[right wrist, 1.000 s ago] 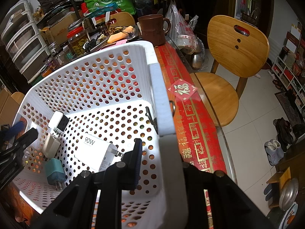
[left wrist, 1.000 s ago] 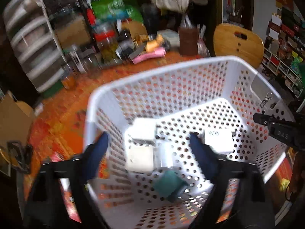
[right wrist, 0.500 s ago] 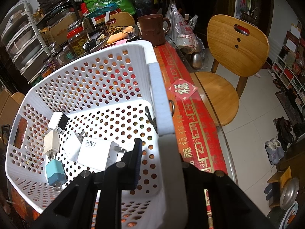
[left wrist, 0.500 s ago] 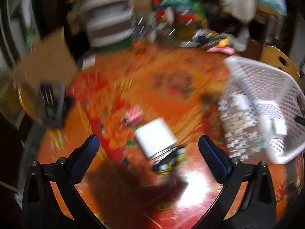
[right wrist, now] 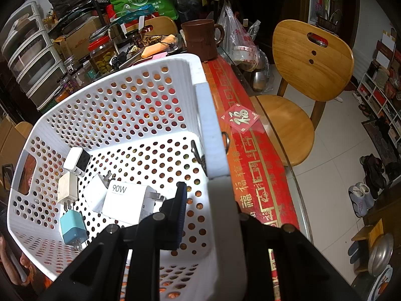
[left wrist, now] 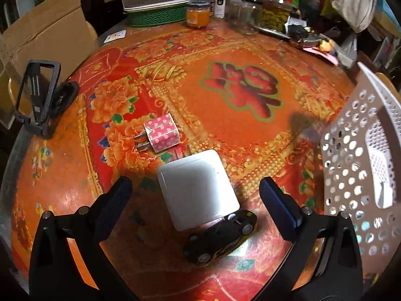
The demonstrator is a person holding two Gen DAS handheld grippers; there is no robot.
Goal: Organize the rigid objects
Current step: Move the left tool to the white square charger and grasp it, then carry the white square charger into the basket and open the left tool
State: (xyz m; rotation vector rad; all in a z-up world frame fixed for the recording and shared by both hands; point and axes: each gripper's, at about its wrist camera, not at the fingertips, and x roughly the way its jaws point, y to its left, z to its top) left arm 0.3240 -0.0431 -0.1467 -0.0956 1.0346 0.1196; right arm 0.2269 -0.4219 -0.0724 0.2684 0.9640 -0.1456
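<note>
Chargers are split between two places now. A second ago my left gripper [left wrist: 195,188] was looking down into the white basket [right wrist: 150,95]; it has swung out over the bench [left wrist: 240,57], its fingers [left wrist: 117,193] spread wide and holding nothing. Between them lies a large white charger [left wrist: 196,188], its near corner resting against a black toy car [left wrist: 223,235]. Just beyond it sits a pink polka-dot charger [left wrist: 163,135], prongs pointing left. The basket's perforated wall shows at that view's right edge.

My right gripper [right wrist: 210,215] has not shifted: its fingers are clamped on the basket's right rim, one blue pad inside, the other hidden behind the wall. Inside lie a 90W charger [right wrist: 130,200], a smaller white one, a cream one, a black-faced one and a teal charger [right wrist: 72,225].

The bench wears a red and orange floral cloth. Jars, a green tray, a brown mug [right wrist: 200,40] and boxes crowd its far side; a wooden chair [right wrist: 310,60] stands on pale tiles.
</note>
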